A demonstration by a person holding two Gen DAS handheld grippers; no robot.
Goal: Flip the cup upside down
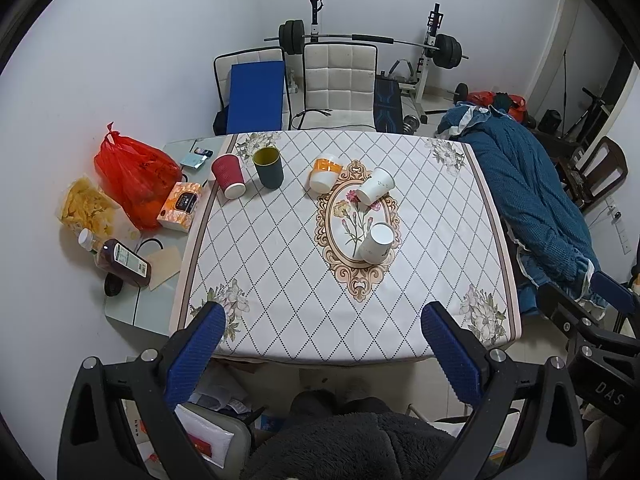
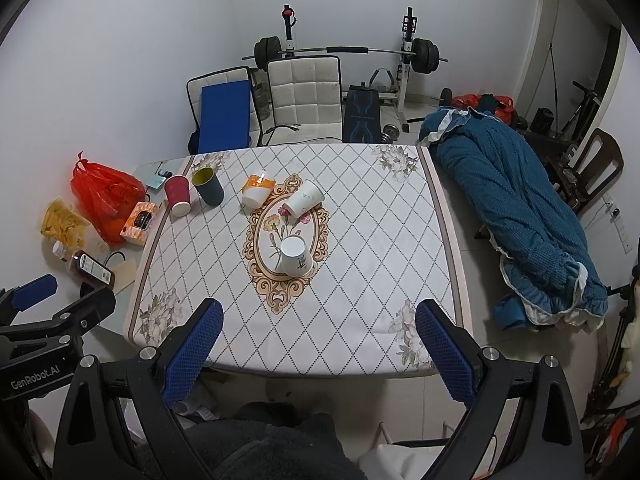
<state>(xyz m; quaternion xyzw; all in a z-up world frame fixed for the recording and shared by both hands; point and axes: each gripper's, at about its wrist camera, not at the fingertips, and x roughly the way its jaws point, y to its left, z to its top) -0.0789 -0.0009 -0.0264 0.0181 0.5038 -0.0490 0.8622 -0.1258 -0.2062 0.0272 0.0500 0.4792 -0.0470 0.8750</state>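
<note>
Cups (image 1: 376, 243) are standing ahead of both grippers (image 1: 324, 344) (image 2: 318, 340), which are hanging wide open (holding nothing) to frame an approach.

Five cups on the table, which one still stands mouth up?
The dark green cup with the yellow inside, second from the left in the far row. Its open mouth faces up; the red ribbed cup, orange-and-white cup and two white paper cups do not.

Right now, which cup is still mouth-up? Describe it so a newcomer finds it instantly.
Start at the patterned tablecloth and go to its far left corner, away from the grippers. There the dark green cup stands just right of the red ribbed cup. It alone shows an open mouth, with a yellowish interior.
</note>
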